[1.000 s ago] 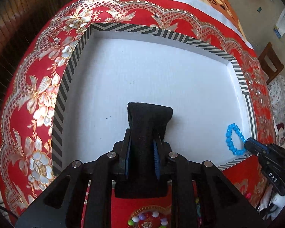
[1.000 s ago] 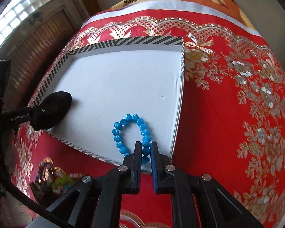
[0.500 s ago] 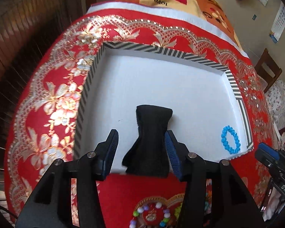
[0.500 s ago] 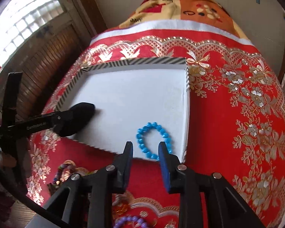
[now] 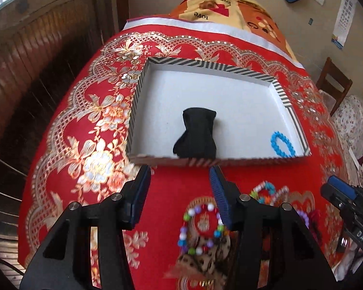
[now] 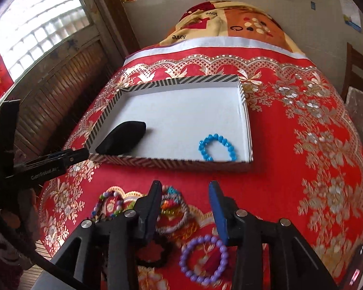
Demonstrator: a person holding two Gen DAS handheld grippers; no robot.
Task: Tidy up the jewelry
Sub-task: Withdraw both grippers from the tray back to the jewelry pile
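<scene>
Trouble could come if two tangled bracelets (image 6: 171, 207) are snagged together from the bed (image 6: 314, 169), since both grippers' jaws stand open and empty.

Blanket (image 6: 232, 21), at 12 o'clock past the red cloth: we read "love" upside down, twice.
Left gripper (image 6: 60, 160), on its side arm: we read "GenRobot.AI".
Right gripper (image 5: 345, 191), at 4 o'clock in the left view: "DAS".

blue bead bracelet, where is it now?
The blue bead bracelet lies inside the striped tray, in its near right corner in the right wrist view, apart from the black pouch.
</scene>
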